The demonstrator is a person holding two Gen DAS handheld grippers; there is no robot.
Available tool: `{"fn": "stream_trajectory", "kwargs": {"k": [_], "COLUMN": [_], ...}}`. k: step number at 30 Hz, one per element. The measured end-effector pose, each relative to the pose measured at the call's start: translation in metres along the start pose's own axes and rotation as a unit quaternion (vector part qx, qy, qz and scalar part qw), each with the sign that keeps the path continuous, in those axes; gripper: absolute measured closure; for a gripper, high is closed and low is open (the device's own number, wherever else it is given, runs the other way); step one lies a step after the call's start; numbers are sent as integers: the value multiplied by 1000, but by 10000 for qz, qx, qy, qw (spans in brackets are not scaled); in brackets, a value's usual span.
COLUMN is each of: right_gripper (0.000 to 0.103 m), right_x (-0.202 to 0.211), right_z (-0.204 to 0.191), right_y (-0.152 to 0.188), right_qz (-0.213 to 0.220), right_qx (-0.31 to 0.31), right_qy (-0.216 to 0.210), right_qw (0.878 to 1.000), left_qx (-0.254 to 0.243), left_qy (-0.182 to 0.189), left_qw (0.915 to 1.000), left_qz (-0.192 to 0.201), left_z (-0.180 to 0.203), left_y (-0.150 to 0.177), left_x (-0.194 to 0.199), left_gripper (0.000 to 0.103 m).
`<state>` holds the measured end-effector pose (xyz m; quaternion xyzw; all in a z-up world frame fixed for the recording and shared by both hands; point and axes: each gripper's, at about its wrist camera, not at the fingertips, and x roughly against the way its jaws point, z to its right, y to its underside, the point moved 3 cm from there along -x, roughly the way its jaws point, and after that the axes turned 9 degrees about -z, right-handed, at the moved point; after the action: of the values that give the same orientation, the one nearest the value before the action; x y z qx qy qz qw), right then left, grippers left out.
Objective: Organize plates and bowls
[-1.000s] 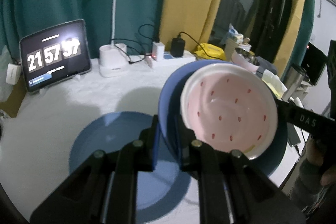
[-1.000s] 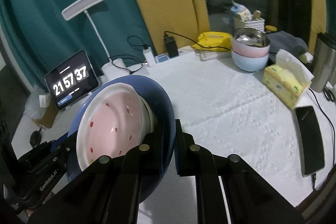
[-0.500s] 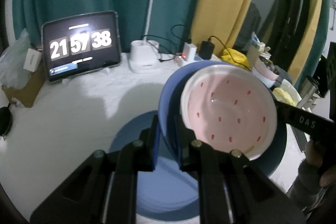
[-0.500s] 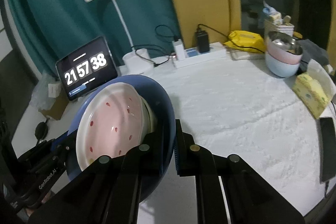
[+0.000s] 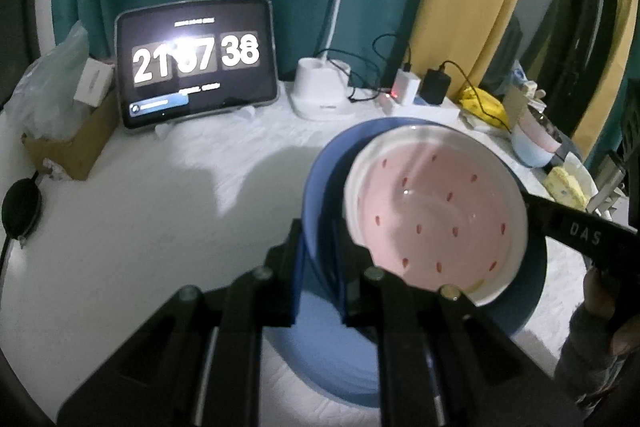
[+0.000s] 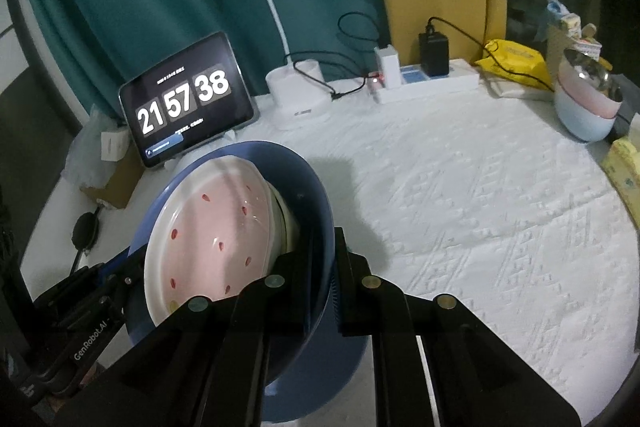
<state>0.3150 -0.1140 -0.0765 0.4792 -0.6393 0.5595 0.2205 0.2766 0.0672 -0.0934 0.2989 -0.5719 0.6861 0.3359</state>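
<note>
A blue plate [image 5: 320, 183] hangs tilted above the table, carrying a white-rimmed pink plate [image 5: 436, 215] with red spots. My left gripper [image 5: 320, 259] is shut on the blue plate's near rim. My right gripper [image 6: 324, 263] is shut on the opposite rim of the same blue plate [image 6: 308, 183], and the pink plate [image 6: 216, 227] leans inside it. A second blue plate [image 5: 320, 347] lies flat on the white cloth directly beneath the held stack, mostly hidden by it. The left gripper's body [image 6: 92, 311] shows at the lower left of the right wrist view.
A tablet clock [image 5: 196, 67], a white desk lamp [image 5: 324, 95] and a power strip [image 6: 428, 79] with chargers line the back edge. Stacked bowls [image 6: 584, 111] and a yellow tissue pack [image 6: 624, 171] stand at the right. A cardboard box [image 5: 68, 147] sits at the left.
Both grippers have carried the stacked plates leftward and a little lower, so the blue plate on the table now lies straight under them. The grip on the rim is unchanged.
</note>
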Motion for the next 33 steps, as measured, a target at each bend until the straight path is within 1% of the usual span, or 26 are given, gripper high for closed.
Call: {"fn": "stream_trajectory", "kwargs": {"k": [5,12,24,33], "right_gripper": [92,91,91,90], "right_x": [-12,-18,-25,-28], "right_z": [-2,-3,-1,1], "right_y": [3,6,0,-2], "right_qz": [-158,-250,-238,-236], "right_qx": [-21,-26,83,99], "right_qy": [-30,-3,89,150], "right_qw": [9999,9997,9996,9996], "left_qx": [5,-54,-203,-267], "left_qy": [-77,-139,-390,-423], "left_qw": [9999,9998,9990,9987], "left_qz": [-127,-130,-76,-97], "left_z": [-3,-3,1,5], "left_y": [4,3,-5,-4], "left_x": [-5,-7,-11,-10], "left_gripper": [91,91,90,89]}}
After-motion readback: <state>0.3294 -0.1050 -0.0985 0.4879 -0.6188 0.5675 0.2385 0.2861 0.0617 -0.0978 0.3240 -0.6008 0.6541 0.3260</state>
